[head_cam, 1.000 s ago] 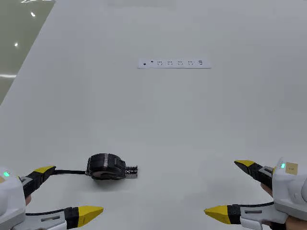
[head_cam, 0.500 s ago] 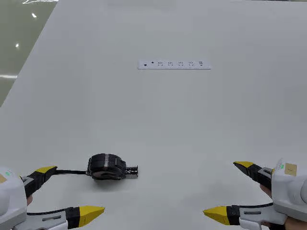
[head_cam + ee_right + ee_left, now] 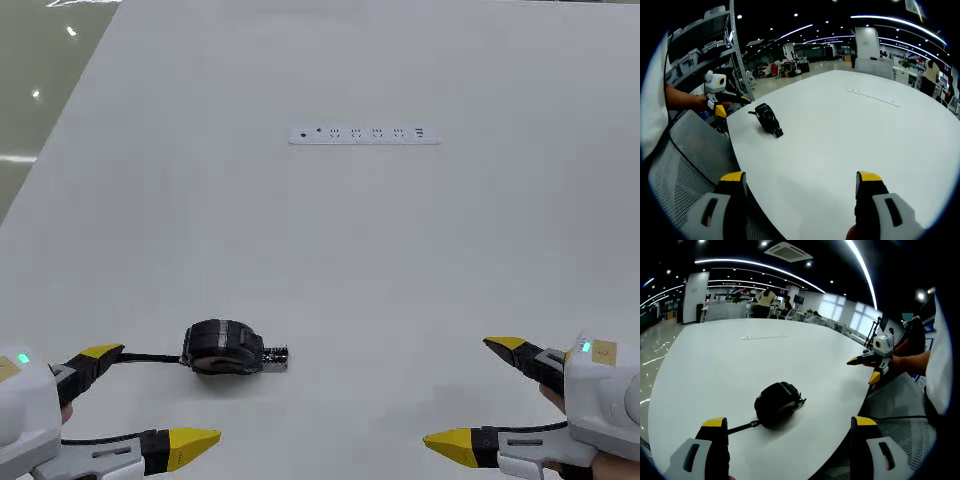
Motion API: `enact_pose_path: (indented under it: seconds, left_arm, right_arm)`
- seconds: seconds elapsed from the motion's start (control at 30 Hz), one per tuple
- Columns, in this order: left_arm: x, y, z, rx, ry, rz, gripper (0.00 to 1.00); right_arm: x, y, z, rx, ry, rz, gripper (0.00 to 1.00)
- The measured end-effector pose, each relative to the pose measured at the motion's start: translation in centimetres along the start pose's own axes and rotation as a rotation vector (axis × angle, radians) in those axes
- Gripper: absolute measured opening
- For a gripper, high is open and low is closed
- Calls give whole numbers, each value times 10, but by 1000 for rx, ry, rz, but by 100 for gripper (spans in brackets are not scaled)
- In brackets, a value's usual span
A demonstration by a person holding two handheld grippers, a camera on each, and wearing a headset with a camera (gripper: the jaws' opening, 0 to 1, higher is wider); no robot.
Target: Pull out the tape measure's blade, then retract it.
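L gripper (image 3: 152, 394) was spread wide w/ nothing between its jaws, and the black tape measure (image 3: 222, 348) lay on the white table (image 3: 350, 260) just ahead of it, near its farther jaw tip but not touched. The tape's thin black strap (image 3: 150, 357) ran back toward that tip, and its blade end (image 3: 275, 355) pointed toward the R gripper (image 3: 468, 392). R gripper was likewise spread & empty, well apart from the tape measure off to its left, and a white power strip (image 3: 365, 134) lay far ahead of both grippers, approx. between them.
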State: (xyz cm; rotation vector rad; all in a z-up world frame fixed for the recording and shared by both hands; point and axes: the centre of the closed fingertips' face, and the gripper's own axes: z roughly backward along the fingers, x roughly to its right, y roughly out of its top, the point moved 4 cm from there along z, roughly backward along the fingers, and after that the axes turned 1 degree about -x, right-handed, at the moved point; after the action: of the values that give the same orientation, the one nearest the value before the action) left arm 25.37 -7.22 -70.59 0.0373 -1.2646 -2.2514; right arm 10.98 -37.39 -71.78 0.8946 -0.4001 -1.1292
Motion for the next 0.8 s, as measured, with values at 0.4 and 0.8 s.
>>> enact_pose_path:
  seconds: [0.4, 0.8]
  left_arm:
    - [-3, 1, -10, -30, -26, -51, 97]
    - [-9, 5, -22, -70, -64, -129, 94]
  right_arm:
    - [0, 1, -9, -3, 23, 37, 84]
    - [1, 2, -16, -26, 59, 72, 77]
